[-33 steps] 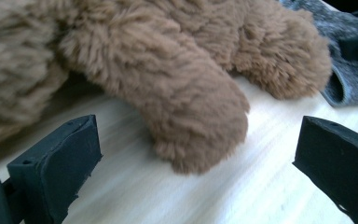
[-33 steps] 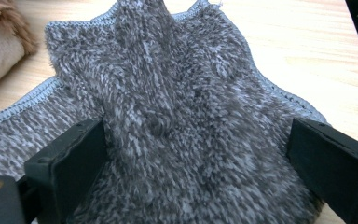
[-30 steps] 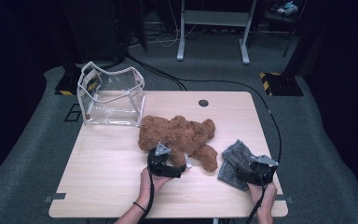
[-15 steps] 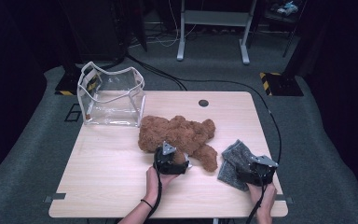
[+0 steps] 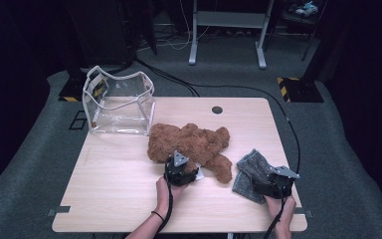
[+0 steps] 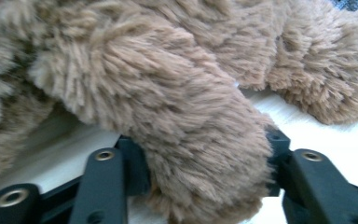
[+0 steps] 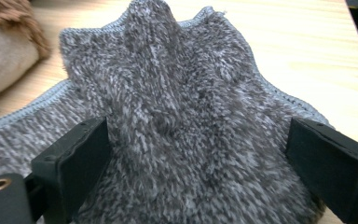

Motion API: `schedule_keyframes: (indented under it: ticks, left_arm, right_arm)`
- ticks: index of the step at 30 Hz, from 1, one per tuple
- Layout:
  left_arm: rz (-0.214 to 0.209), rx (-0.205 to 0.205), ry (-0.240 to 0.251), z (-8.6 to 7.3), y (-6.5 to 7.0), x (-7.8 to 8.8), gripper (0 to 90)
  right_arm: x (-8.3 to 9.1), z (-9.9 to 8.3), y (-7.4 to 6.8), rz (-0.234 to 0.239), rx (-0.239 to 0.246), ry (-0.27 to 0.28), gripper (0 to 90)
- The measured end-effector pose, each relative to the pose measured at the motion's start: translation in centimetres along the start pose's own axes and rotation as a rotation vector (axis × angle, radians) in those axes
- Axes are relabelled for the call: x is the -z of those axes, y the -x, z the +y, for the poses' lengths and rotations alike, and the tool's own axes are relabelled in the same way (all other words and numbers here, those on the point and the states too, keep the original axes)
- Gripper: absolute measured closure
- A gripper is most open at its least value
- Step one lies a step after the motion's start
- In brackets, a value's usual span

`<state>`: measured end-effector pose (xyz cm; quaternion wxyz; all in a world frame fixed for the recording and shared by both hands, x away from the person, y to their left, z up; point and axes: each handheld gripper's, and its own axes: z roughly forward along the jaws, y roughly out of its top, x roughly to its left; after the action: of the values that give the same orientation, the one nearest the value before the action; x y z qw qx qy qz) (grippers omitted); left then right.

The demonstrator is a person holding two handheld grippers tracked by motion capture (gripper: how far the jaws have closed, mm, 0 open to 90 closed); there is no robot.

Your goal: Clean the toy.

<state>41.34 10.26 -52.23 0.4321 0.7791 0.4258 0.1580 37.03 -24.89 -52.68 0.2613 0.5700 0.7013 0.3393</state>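
A brown plush teddy bear lies across the middle of the table. My left gripper is at its near side. In the left gripper view one furry limb sits between the jaws of that gripper; they have just been closing and both pads now press into the fur. A grey fuzzy knitted cloth lies at the near right. My right gripper rests on it. Its jaws stand wide apart, with a raised fold of the cloth between them.
A clear plastic bag with white trim stands open at the table's far left corner. A small black round grommet sits near the far edge. Cables trail off the right side onto the grey floor.
My left gripper has moved a little right and in against the bear, and its jaws have closed onto the limb. The right gripper and the cloth have stayed put.
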Motion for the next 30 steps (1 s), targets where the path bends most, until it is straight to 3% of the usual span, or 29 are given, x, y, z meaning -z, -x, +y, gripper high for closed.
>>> schedule_keyframes:
  ticks: [10, 30]
  left_arm:
    - [0.017, -0.043, 0.029, 0.0, -0.3, 0.5, 66.0]
    - [-0.006, -0.152, 0.105, 3.7, -0.9, 1.8, 69.6]
  right_arm:
    - [-0.1, 0.0, -0.1, -0.016, 0.003, -0.001, 6.7]
    - [-0.1, 0.0, -0.2, -0.023, 0.006, -0.006, 7.2]
